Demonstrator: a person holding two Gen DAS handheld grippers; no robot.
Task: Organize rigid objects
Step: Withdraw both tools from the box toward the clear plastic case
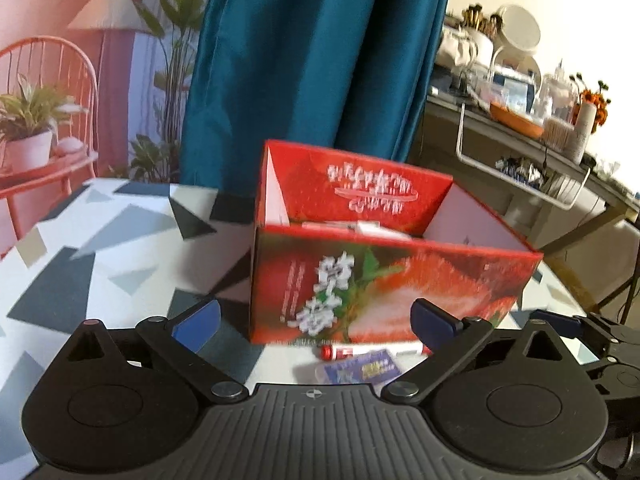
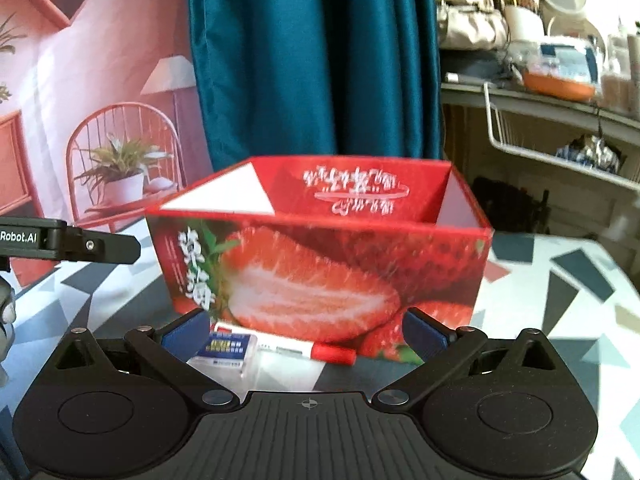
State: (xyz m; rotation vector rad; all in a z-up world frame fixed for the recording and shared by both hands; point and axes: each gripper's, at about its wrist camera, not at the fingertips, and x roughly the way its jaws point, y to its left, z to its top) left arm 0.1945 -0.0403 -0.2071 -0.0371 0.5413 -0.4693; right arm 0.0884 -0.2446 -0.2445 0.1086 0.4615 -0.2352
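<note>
Marker (image 2: 316, 351) and small case (image 2: 226, 354) lie together on the table (image 2: 560, 300), just ahead of the right tongs (image 2: 308, 330), whose blue-padded fingers (image 2: 186, 332) stand wide apart and hold nothing. The marker is white along its body with a red cap, and it lies flat against the foot of the box (image 2: 320, 268). The case is clear plastic with a blue and yellow label; it touches or nearly touches the marker on the near side.

The left tongs (image 1: 316, 320) also stand wide and empty, pads (image 1: 198, 322) spread to either side of the same marker (image 1: 352, 351) and case (image 1: 360, 368), seen here from the other side. A black part of the right tongs shows at the right edge of that view.

The box is red cardboard, open at the top, printed with a cut strawberry, white flowers and white lettering. Inside it, seen from the left wrist, a pale long item (image 1: 352, 227) lies near the far wall; what it is cannot be told.

The table bears a pattern of grey, blue and white triangles. Behind the box hangs a teal curtain (image 2: 312, 60), with a cluttered shelf (image 2: 552, 92) to its right.
</note>
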